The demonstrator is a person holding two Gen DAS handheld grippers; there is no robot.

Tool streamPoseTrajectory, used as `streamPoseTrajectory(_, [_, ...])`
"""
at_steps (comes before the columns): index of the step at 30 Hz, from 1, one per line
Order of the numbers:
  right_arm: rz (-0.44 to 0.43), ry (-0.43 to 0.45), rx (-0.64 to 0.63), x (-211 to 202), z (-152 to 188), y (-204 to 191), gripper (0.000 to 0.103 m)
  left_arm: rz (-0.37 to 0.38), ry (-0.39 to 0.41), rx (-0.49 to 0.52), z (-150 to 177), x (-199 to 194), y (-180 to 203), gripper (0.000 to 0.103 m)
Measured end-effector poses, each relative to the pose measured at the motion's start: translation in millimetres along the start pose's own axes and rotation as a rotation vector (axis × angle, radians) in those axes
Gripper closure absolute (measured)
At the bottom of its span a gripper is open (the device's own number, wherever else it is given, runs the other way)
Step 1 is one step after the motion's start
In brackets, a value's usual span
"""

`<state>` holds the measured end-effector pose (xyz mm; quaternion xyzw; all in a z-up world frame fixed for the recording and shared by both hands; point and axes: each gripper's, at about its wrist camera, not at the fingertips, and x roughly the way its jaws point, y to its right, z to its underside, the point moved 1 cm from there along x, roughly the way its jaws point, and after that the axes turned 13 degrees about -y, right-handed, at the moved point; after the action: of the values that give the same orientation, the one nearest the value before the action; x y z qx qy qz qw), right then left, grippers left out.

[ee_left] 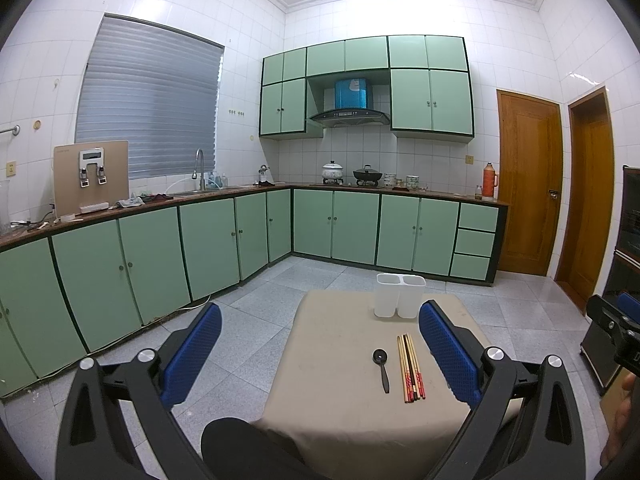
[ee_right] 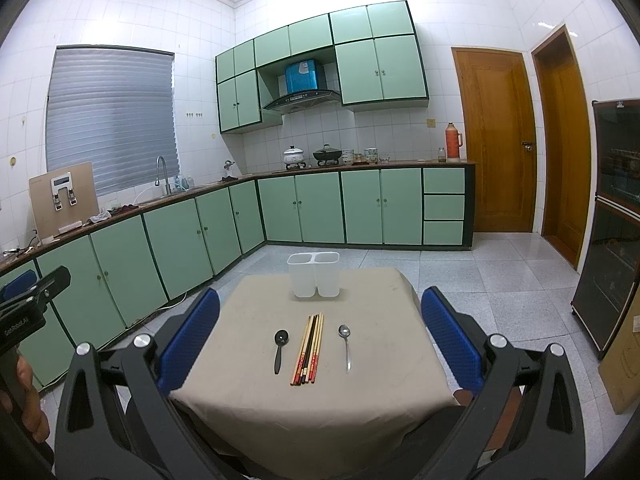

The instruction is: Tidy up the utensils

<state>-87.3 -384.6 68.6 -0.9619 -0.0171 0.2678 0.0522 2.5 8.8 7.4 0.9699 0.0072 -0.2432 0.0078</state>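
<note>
A small table under a beige cloth (ee_right: 248, 396) carries a white two-compartment holder (ee_right: 313, 275) at its far edge. In front of it lie a black spoon (ee_right: 279, 347), a bundle of several chopsticks (ee_right: 309, 350) and a metal spoon (ee_right: 345, 343), side by side. My right gripper (ee_right: 320, 332) is open, held above the near edge with nothing between its blue pads. My left gripper (ee_left: 320, 344) is open too, off the table's left side. The left wrist view shows the holder (ee_left: 399, 295), black spoon (ee_left: 382, 366) and chopsticks (ee_left: 411, 368); the metal spoon is hidden behind the right finger.
Green kitchen cabinets (ee_right: 168, 248) run along the left and back walls. Wooden doors (ee_right: 496, 140) and a dark glass-front cabinet (ee_right: 612, 220) stand on the right, with a cardboard box (ee_right: 624, 364) on the floor. Grey tiled floor (ee_right: 500, 276) surrounds the table. A person's hand (ee_right: 30, 408) holds the left gripper.
</note>
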Motion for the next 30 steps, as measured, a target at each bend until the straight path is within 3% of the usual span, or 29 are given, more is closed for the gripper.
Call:
streamPoseTrajectory(21, [-0.001, 0.005, -0.007, -2.6, 1.9, 0.6, 0.005, 0.0, 0.001, 0.001, 0.0, -0.9, 0.7, 0.006])
streamPoseTrajectory(30, [0.0, 0.007, -0.008, -3.2, 1.3, 0.8, 0.005, 0.039, -0.018, 0.013, 1.3, 7.1, 2.4, 0.006])
